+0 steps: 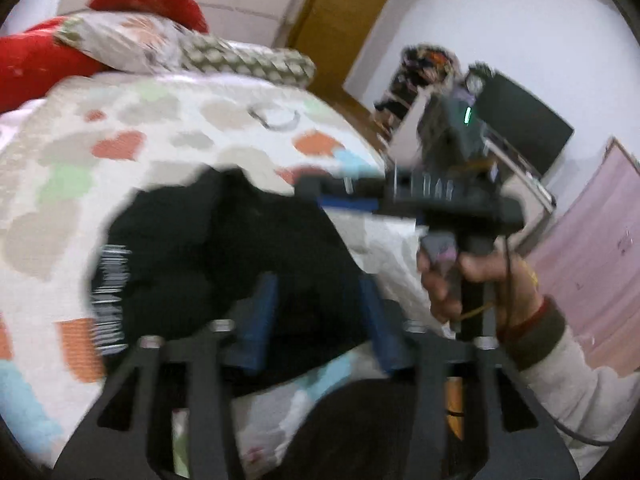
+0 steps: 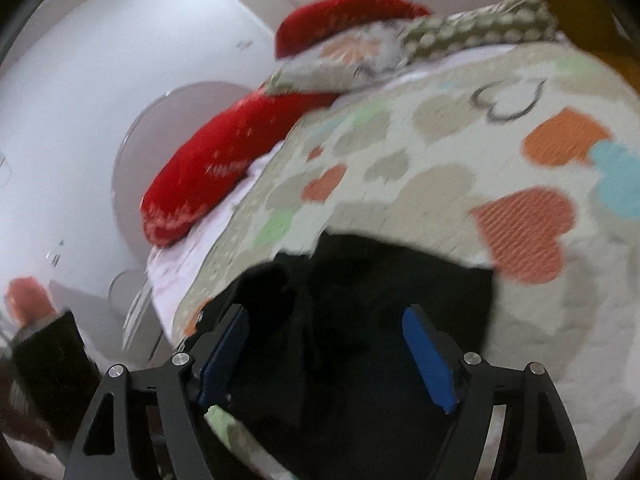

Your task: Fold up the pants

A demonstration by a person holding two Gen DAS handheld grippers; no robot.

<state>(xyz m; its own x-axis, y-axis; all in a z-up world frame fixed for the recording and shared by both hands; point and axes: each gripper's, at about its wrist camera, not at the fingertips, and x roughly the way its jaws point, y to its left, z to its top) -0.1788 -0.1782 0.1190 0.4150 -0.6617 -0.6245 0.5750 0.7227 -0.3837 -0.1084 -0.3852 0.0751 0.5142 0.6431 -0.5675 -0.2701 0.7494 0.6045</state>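
Black pants point(image 1: 224, 256) are lying bunched on the bed point(image 1: 168, 128). Left gripper point(image 1: 320, 320) is hovering over the pants, jaws spread. Right gripper point(image 2: 328, 356) likewise is hanging over the pants, jaws spread wide.

Black pants point(image 2: 360, 320) on heart-patterned quilt point(image 2: 460, 152), red pillows point(image 2: 208, 176).

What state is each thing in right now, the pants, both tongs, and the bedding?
Black fabric pants: bunched on the bed, not folded flat.
Left tongs: open, blue pads either side of the pants.
Right tongs: open, over the pants.
Heart-print quilted bedspread: spread across the bed.
Red plush pillows: lying at the bed's far end.
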